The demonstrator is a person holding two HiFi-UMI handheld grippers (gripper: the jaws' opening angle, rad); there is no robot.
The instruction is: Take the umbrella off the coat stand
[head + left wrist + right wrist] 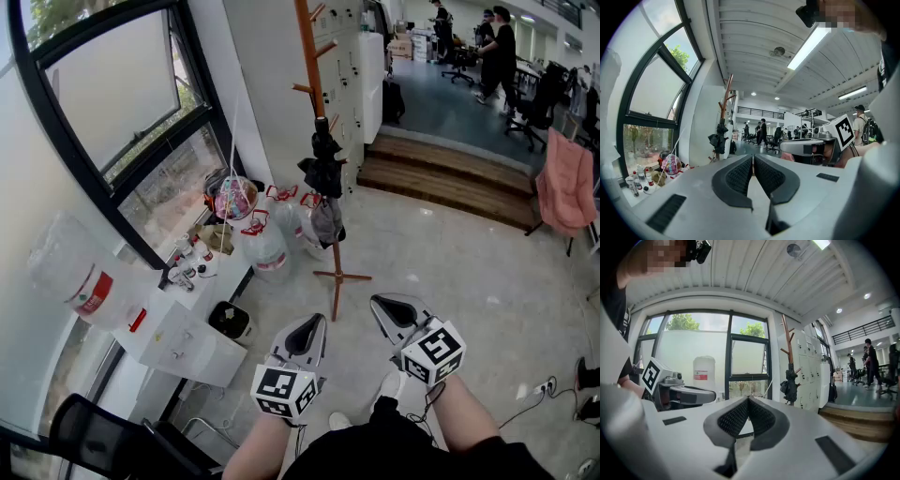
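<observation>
Black umbrella [323, 173] hangs furled on the wooden coat stand [308, 56], well apart from both grippers. The left gripper [312, 328] and right gripper [382, 307] each have their jaws pressed together on nothing. Containers: a big water jug [80, 277] carries a red label, print too small to read. A small bin [230, 321] holds a black liner. Clear bags [265, 248] with red handles sit near the stand's foot, and their contents are unclear.

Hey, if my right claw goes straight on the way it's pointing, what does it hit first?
Probably the window, not the coat stand: in the right gripper view the shut right claw aims left of the stand and its umbrella, with nothing nearer in line. Depth is unclear.
</observation>
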